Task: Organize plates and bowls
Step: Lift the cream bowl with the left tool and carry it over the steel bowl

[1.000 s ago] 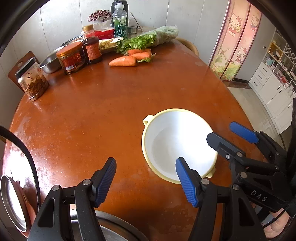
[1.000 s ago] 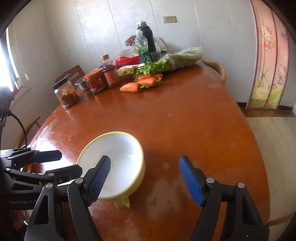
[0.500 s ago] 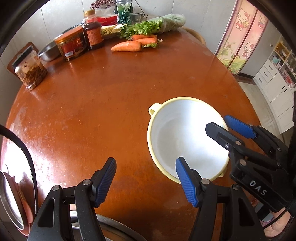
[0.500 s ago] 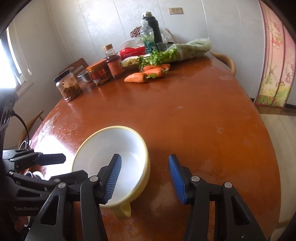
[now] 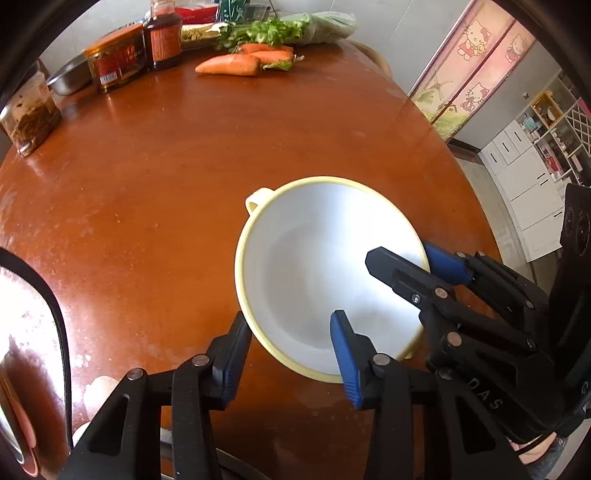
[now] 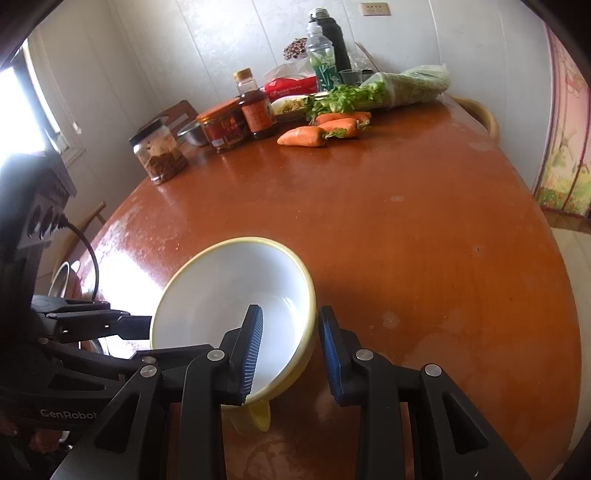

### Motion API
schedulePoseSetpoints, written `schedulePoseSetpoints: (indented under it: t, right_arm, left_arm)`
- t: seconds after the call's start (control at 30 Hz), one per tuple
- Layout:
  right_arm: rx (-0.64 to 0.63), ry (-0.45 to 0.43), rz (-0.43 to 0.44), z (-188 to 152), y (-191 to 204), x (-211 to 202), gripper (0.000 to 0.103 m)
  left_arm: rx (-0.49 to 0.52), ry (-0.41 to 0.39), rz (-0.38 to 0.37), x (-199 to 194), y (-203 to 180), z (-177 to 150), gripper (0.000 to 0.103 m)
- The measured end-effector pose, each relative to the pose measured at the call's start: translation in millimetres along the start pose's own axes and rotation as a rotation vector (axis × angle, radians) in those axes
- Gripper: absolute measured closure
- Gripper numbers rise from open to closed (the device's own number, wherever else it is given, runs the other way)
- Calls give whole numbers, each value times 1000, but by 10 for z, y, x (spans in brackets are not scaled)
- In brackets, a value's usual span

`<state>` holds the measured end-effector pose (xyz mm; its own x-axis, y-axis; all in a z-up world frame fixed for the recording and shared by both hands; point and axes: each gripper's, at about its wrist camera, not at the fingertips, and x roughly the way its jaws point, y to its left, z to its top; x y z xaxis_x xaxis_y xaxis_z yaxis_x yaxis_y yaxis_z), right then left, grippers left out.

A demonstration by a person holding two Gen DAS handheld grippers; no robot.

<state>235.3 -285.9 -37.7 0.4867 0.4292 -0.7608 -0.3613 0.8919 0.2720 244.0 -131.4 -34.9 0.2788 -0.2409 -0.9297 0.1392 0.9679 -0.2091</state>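
Observation:
A white bowl (image 5: 314,258) with a yellow rim and two small handles sits on the brown round table (image 5: 166,177). My left gripper (image 5: 291,354) straddles its near rim, one finger outside the wall and the blue pad inside. Its jaws are closing and the pads press on the wall. In the right wrist view my right gripper (image 6: 291,350) grips the bowl (image 6: 229,295) at its right rim, just above a handle, its jaws closing onto the wall. Each gripper also shows in the other's view: the right gripper (image 5: 417,258) and the left gripper (image 6: 147,332).
At the table's far edge lie carrots (image 5: 227,64), bagged greens (image 5: 295,26), jars (image 5: 118,59), a sauce bottle (image 5: 162,37) and a steel bowl (image 5: 70,79). A metal pot (image 6: 62,277) stands at the near left. The table's edge runs just right of the bowl.
Both grippers came down over the bowl's rim and closed from wide open onto it, the left on the near side and the right on the right side.

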Motion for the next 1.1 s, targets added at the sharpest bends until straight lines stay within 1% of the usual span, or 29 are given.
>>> schedulePoseSetpoints:
  t: [0.13, 0.3, 0.4, 0.53, 0.63, 0.73, 0.87, 1.0, 1.1]
  right_arm:
    - [2, -4, -14, 5, 44, -43, 70]
    - [-33, -35, -27, 66, 210, -179, 70]
    - [-51, -66, -13, 124, 347, -289, 70]
    - [-107, -108, 5, 201, 640, -455, 70]
    - [-154, -153, 24, 231, 889, -602, 69]
    - [-188, -180, 53, 232, 1126, -704, 69]
    - [-234, -191, 80, 192, 1452, -776, 69]
    - [-267, -198, 87, 92, 1709, -814, 69]
    - [-270, -196, 89, 5, 1806, -810, 68]
  left_arm:
    - [-8, -26, -10, -76, 29, -5, 60]
    - [-29, -82, -26, -307, 105, -44, 60]
    - [-42, -137, -19, -526, 173, -89, 60]
    - [-64, -213, -8, -841, 296, -174, 60]
    - [-83, -266, -2, -1091, 438, -303, 60]
    - [-101, -287, 3, -1263, 589, -448, 60]
    - [-117, -301, 22, -1406, 759, -623, 60]
    - [-124, -310, 33, -1488, 875, -789, 59]
    - [-123, -308, 35, -1494, 925, -905, 59]
